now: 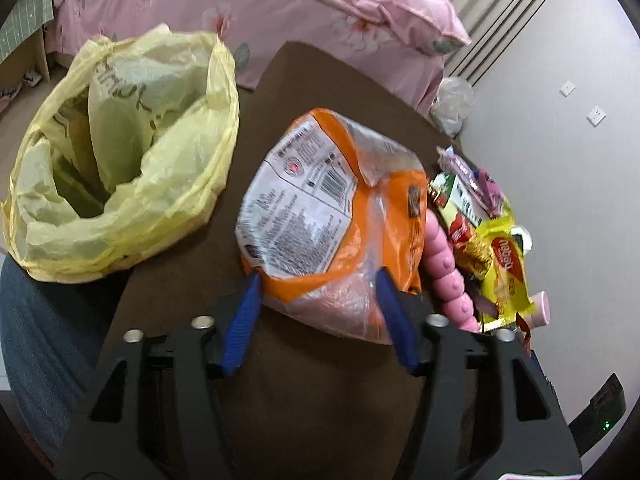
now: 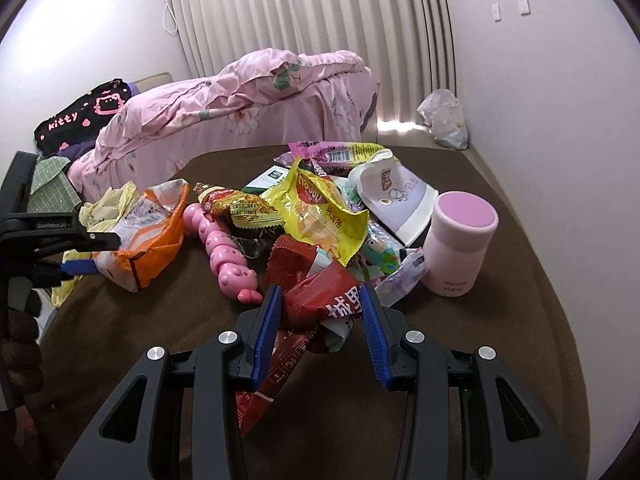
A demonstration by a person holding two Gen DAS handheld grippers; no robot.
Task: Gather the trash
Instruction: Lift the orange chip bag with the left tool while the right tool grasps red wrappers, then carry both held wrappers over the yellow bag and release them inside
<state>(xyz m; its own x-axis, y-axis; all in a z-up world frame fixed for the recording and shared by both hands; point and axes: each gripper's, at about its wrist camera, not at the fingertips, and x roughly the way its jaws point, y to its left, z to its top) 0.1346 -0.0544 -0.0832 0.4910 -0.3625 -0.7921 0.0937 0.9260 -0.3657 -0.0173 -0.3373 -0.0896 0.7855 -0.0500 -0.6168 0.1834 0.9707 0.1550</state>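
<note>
Two grippers work over a brown table strewn with snack wrappers.

Left wrist view: the left gripper points down at an orange-and-clear bag lying mid-table. Its blue pads stand wide, one on each side of the bag's near end. The pads sit at the bag's edges; can't tell whether they press it. A yellow trash bag, mouth open, sits at the table's left edge, well apart from the gripper. Just right of the orange bag lies a pink segmented toy, then a wrapper pile w/ a yellow chip bag toward the right edge.

Right wrist view: the right gripper has its jaws about half open, w/ a red wrapper between the pads and touching both. A pink cup stands upright right of the pile. The left gripper shows at the left edge, at the orange bag's near side.
</note>
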